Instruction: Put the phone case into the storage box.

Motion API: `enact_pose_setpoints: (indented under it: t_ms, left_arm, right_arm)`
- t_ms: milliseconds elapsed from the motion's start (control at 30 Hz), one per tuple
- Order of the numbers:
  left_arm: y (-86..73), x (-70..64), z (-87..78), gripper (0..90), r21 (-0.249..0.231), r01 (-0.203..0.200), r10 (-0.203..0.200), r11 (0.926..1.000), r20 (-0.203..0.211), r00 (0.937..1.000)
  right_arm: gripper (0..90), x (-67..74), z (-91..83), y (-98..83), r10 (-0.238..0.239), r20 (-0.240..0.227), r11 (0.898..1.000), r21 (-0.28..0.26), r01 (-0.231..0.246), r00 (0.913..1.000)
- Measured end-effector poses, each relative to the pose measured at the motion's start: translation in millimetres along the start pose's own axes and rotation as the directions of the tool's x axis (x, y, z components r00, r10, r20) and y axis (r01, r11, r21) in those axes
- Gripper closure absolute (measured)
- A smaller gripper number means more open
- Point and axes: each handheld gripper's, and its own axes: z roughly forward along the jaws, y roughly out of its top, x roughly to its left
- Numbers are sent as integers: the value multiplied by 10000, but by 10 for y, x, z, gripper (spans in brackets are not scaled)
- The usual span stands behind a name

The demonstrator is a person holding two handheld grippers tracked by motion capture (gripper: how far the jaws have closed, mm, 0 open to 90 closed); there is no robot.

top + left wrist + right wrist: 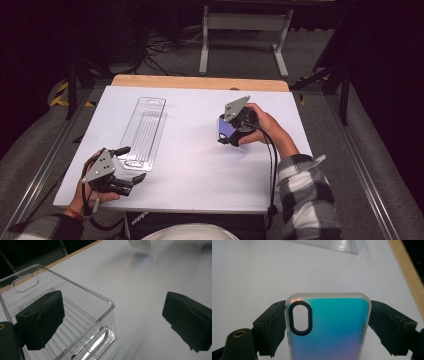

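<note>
The phone case (328, 327), iridescent blue-to-violet with a frosted rim and a black oval camera cut-out, sits clamped by its two long edges between the fingers (270, 330) of your right gripper (229, 131). Gripping across the width leaves the flat back and the top end free, so the case can be lowered into something without the fingers getting in the way. In the high view you hold it just above the white table (200, 170), at about 3 o'clock from the table's centre.

At 9 to 10 o'clock lies the clear plastic packaging tray (143, 131), ribbed along its floor, its hang-slot end pointing to 12 o'clock. It appears empty, and so is probably where the case belongs.

Your left gripper (131, 164) rests at 8 o'clock with its fingers (42, 320) spread wide; one reaches over the tray's near end, the other stands outside over bare table. From there it looks placed to pinch the tray's near corner and steady it.
</note>
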Motion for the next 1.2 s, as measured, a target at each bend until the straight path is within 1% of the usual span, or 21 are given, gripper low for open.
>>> enact_pose_setpoints:
  t_ms: [67,100,133,233,267,300,400,433,600,667,767,800,833,867,900,967,1000,1033,1067,1167,1200]
  left_arm:
    - [10,2,10,46,20,8,-8,10000,58,10000]
    - [15,6,12,46,8,-52,52,10000,44,10000]
    - [17,7,16,46,-48,-62,62,10000,-2,10000]
    - [27,17,24,46,-50,-64,64,10000,20,10000]
    - [27,17,24,46,-50,-64,64,10000,20,10000]
    - [32,20,29,46,-54,-82,82,10000,27,10000]
    - [41,23,47,46,-101,-112,112,9999,40,9999]
    - [43,22,53,46,-99,-106,107,9999,68,9999]
    - [44,20,47,43,-195,-104,107,9998,154,9998]
    - [48,21,43,43,-174,-53,55,9998,104,9999]
    - [64,33,43,44,-265,115,-112,9996,123,9999]
    - [73,32,50,44,-401,198,-196,9990,59,9998]
    - [89,39,54,44,-405,173,-172,9990,26,9998]
    - [109,36,64,44,-443,260,-257,9987,72,9996]
    - [127,35,77,45,-488,186,-186,9986,10,9998]
    - [175,26,108,47,-497,113,-118,9987,-99,9999]
    - [193,13,129,51,-582,235,-239,9980,-64,9997]
    - [218,15,139,52,-574,138,-144,9983,-98,9998]
    - [238,6,162,57,-686,218,-225,9974,-101,9997]
    - [308,-21,219,66,-688,48,-53,9976,-74,10000]
    - [332,-45,248,70,-707,11,-15,9975,-50,10000]
  right_arm:
    - [177,17,-78,-15,278,242,9977,-627,-263,9993]
    - [177,34,-127,-24,553,441,9933,-1038,-505,9975]
    - [176,45,-151,-28,683,515,9903,-1243,-615,9963]
    - [176,86,-192,-26,1161,920,9804,-1699,-993,9890]
    - [176,104,-201,-18,1333,1205,9769,-1833,-1100,9837]
    - [176,104,-201,-18,1333,1205,9769,-1833,-1100,9837]
    - [176,147,-212,4,1909,1618,9601,-2361,-1499,9682]
    - [176,164,-214,17,2180,1818,9513,-2590,-1672,9589]
    - [176,250,-219,88,2903,2281,9182,-3400,-2033,9293]
    - [176,291,-206,124,3092,2358,9093,-3570,-2138,9213]
    - [176,357,-191,175,3415,2681,8965,-3807,-2265,9008]
    - [176,382,-189,187,3559,2766,8889,-3949,-2321,8926]
    - [176,382,-189,187,3559,2766,8889,-3949,-2321,8926]
    - [176,404,-188,194,3698,2841,8822,-4062,-2383,8846]
    - [176,431,-181,203,3838,2854,8757,-4144,-2479,8782]
    - [176,491,-158,219,3935,3076,8733,-4195,-2477,8663]
    - [176,516,-149,226,3990,3050,8710,-4207,-2535,8647]
    - [175,538,-142,232,4057,3038,8674,-4254,-2582,8620]
    - [175,561,-139,239,4127,3074,8631,-4329,-2602,8574]
    - [175,603,-138,263,4272,3140,8531,-4508,-2628,8479]
    - [175,618,-134,274,4362,3107,8467,-4596,-2682,8445]
